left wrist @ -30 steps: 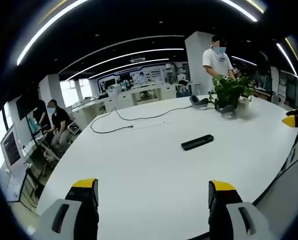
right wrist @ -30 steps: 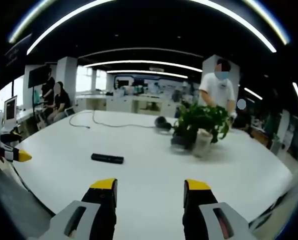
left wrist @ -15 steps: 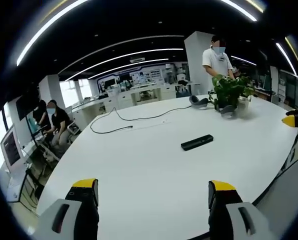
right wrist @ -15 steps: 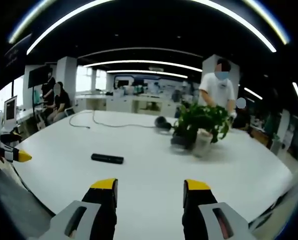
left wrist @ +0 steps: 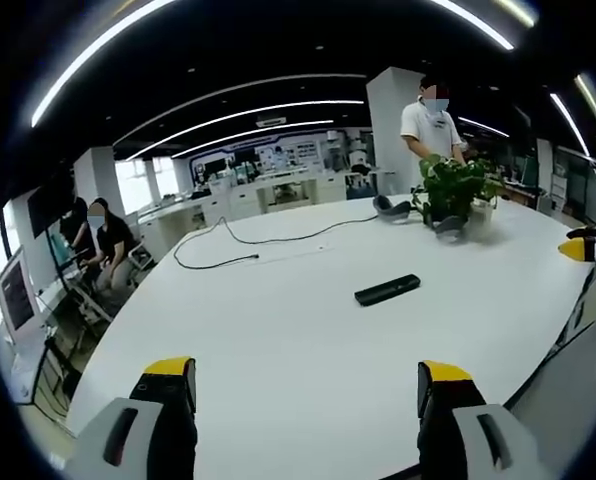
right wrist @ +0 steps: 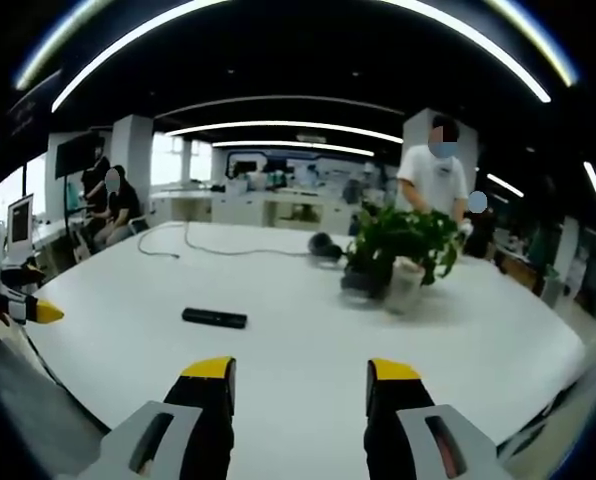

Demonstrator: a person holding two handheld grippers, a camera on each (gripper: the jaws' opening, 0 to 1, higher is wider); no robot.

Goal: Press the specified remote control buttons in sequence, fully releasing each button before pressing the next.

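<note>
The remote control [left wrist: 387, 290] lies untouched mid-desk [left wrist: 278, 350], well apart from both: left hand-held gripper [left wrist: 308, 385] and right hand-held gripper [right wrist: 298, 380] hover at the near edge, jaws wide, empty; every press seems left to do

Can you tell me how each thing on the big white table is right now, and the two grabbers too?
remote control: lying flat on the table, nothing touching it.
left gripper: jaws wide open, empty, held back from the remote.
right gripper: jaws open, empty, away from the remote.
potted plant: standing upright.
black cable: lying loose across the table.
headphones: resting on the table beside the plant.
table: white, mostly bare.
</note>
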